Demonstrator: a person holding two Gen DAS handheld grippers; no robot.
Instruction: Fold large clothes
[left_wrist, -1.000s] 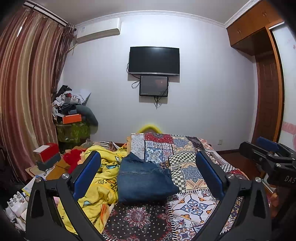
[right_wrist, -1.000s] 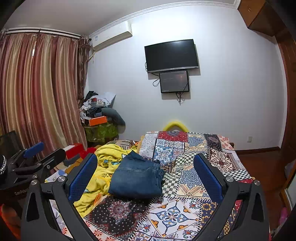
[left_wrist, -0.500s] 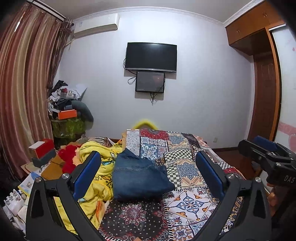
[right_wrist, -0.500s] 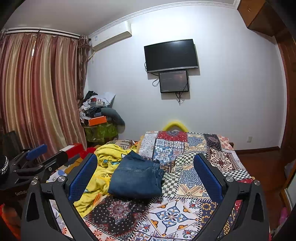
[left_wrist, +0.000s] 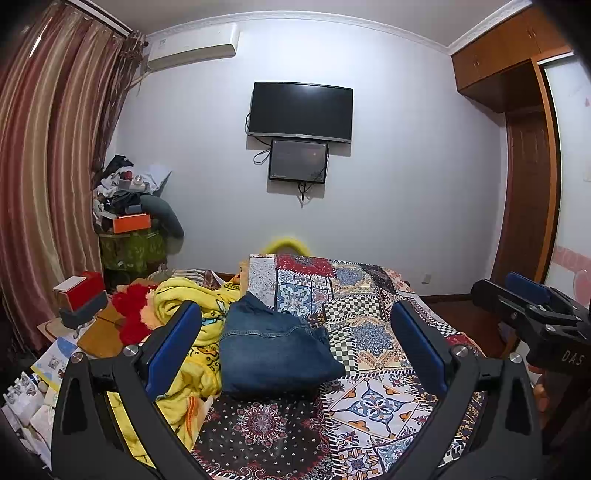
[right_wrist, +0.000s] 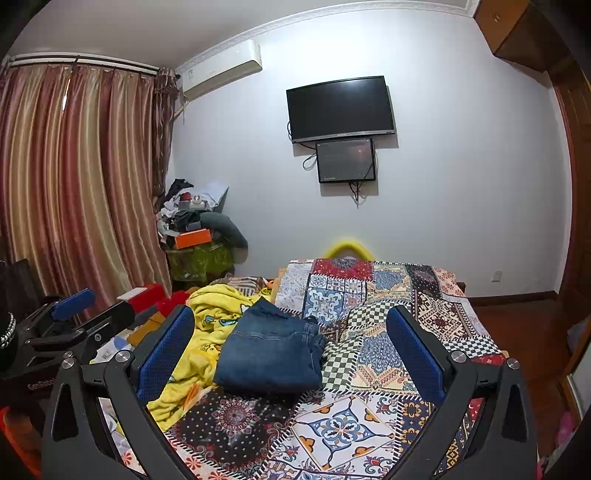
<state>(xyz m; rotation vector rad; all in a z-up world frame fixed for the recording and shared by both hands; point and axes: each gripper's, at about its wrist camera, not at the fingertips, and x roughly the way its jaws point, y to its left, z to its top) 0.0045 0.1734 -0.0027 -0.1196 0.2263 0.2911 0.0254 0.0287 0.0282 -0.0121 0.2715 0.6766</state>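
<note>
Folded blue jeans on a patchwork bedspread, just beside and touching a crumpled yellow blanket on the left. Nothing between either gripper and the denim; clear air over the quilt.

Left gripper held above the near end of the bed, blue pads spread wide, nothing between them. Right gripper likewise spread wide and empty, hovering over the near end. Seen from the left camera, right gripper at the far right edge; seen from the right camera, left gripper at the far left edge, well apart from the jeans.

Around: red plush item next to the blanket; red-and-white box at the left; orange box on a cluttered pile in the corner; striped curtains; air conditioner high on the wall; yellow rounded object behind the bed's far end; wooden wardrobe on the right.

Against half a second earlier: left view swung slightly, with the screens shifted a little right and down in frame; right view nearly unchanged; jeans unmoved; both pairs of pads as wide as before.

Counts: one pair of jeans, one yellow blanket, two grippers, two wall screens — larger television above, smaller monitor below.
</note>
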